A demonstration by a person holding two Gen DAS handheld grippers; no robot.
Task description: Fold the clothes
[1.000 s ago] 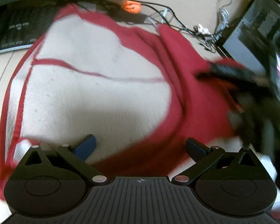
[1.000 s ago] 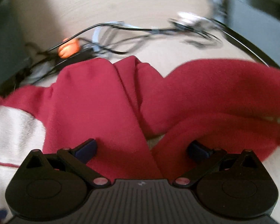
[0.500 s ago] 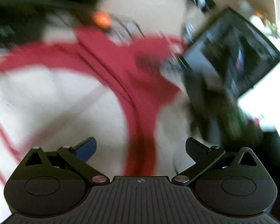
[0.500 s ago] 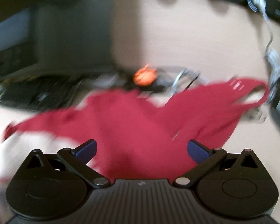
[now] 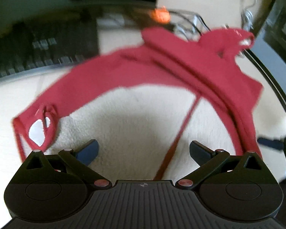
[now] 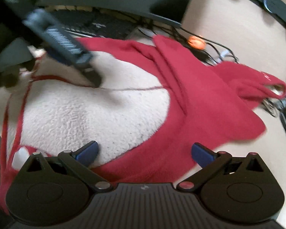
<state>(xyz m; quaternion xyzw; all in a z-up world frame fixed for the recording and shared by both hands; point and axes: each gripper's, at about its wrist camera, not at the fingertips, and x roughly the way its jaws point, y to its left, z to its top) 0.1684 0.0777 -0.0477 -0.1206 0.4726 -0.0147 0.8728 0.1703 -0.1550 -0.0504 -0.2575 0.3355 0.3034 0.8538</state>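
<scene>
Left wrist view: the left gripper (image 5: 144,150) hangs with its jaws spread wide and nothing between them, over the cream fleece lining of a red garment (image 5: 177,70) laid open on the pale surface (image 5: 7,103). One red sleeve (image 5: 70,89) runs out to the left, its cuff near the left finger. Behind it lie a keyboard (image 5: 42,49), a tangle of cables (image 5: 190,24) and an orange ball (image 5: 160,15). The far sleeve end lies against those cables; a pull there would likely snag them and drag the ball along.

Right wrist view: the right gripper (image 6: 145,152) is likewise wide open and empty, over the red edge of the garment. The left gripper shows as a blurred dark bar at the upper left. The thick fleece looks springy, so a shallow pinch may catch only one layer and leave the fold lopsided.
</scene>
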